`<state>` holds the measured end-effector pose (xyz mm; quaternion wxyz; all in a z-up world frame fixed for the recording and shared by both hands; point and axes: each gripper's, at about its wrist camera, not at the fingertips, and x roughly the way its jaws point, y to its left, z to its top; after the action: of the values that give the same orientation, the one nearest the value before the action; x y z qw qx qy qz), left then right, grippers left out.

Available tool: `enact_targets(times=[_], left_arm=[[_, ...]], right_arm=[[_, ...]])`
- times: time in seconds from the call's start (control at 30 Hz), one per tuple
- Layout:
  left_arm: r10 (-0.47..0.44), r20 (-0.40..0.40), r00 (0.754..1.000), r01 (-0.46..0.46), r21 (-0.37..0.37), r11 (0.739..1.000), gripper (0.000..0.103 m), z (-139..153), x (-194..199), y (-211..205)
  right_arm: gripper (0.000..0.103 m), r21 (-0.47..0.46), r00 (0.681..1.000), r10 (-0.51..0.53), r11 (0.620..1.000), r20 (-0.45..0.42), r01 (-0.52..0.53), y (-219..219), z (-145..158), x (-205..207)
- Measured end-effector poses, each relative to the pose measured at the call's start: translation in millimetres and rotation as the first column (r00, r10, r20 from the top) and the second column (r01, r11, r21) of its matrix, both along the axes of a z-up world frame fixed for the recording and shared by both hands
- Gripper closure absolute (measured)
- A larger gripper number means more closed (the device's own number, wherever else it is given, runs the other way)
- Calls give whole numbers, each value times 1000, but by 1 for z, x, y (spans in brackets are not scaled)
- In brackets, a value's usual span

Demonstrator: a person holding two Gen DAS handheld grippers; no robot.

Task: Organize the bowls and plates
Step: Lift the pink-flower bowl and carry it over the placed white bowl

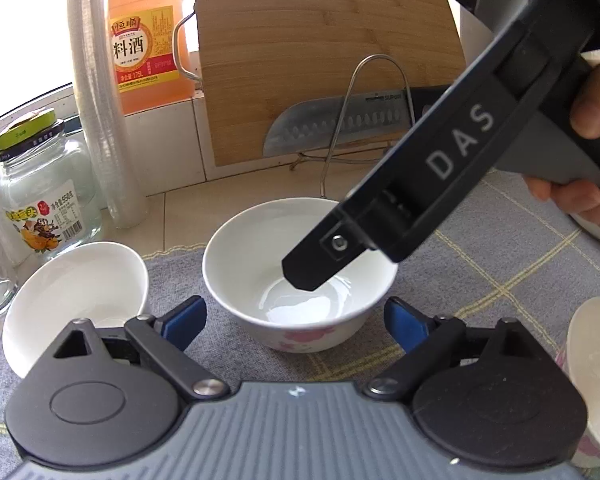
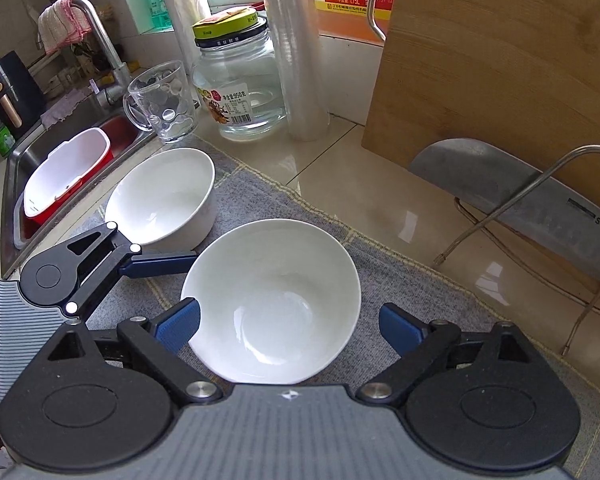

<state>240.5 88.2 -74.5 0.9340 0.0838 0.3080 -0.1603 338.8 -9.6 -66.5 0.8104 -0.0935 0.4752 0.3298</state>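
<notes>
Bowls sit on a grey checked cloth (image 2: 308, 208) on the counter: a flowered bowl (image 1: 300, 276) in the middle, a plain white bowl (image 1: 76, 292) just to its left, and a third bowl (image 1: 596, 364) at the right edge of the left wrist view. The right gripper (image 2: 290, 326) hangs over the flowered bowl with its blue fingers spread on either side of the rim, not pressing, while the left gripper (image 1: 296, 318) faces it from the near side, likewise unclenched and holding nothing. Behind stand a glass jar (image 2: 240, 88), a glass mug (image 2: 162, 100), a cutting board (image 1: 324, 52) and a knife (image 1: 340, 120), with the sink (image 2: 32, 152) off to the left.
</notes>
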Motion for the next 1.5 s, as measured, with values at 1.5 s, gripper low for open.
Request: enact_targets(times=[1.5], left_arm=[[-55, -11, 998, 55, 11, 998, 12, 25, -34, -11]], right_arm=[[17, 63, 1000, 18, 998, -19, -16, -11, 25, -38]])
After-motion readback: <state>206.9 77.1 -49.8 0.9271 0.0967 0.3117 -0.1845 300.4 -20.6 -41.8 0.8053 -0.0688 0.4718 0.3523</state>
